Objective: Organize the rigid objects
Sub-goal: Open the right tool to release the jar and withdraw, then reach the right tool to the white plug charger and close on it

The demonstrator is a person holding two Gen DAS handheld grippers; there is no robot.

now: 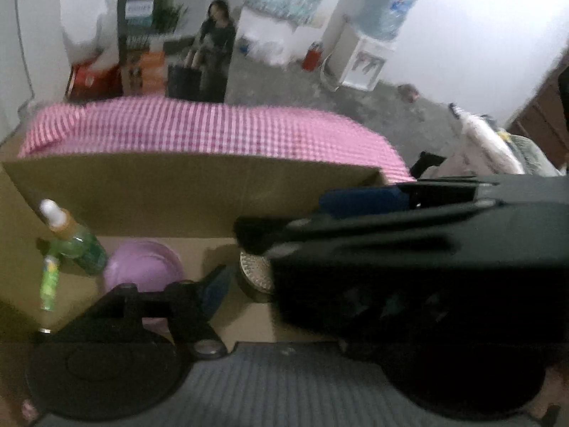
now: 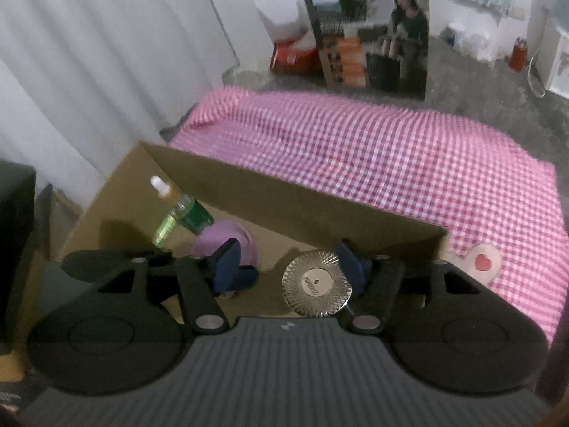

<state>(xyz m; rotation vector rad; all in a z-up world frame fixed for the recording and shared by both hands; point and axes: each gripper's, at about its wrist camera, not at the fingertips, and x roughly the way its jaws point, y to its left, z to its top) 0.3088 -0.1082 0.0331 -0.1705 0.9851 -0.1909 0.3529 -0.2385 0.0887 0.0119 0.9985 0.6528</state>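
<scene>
Right gripper (image 2: 288, 267) points forward and down, its blue fingers (image 2: 227, 267) spread wide apart. It crosses in front of the left gripper (image 1: 227, 274), whose right finger is hidden.

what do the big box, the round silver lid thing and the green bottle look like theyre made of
Box: brown cardboard, matte, with thin flat walls and a raw cut edge.
Round lid: probably metal or metallised plastic, shiny silver with fine radial ridges that catch light.
Green bottle: clear tinted plastic or glass, glossy and see-through, with a white cap; the pictures cannot settle which.
</scene>
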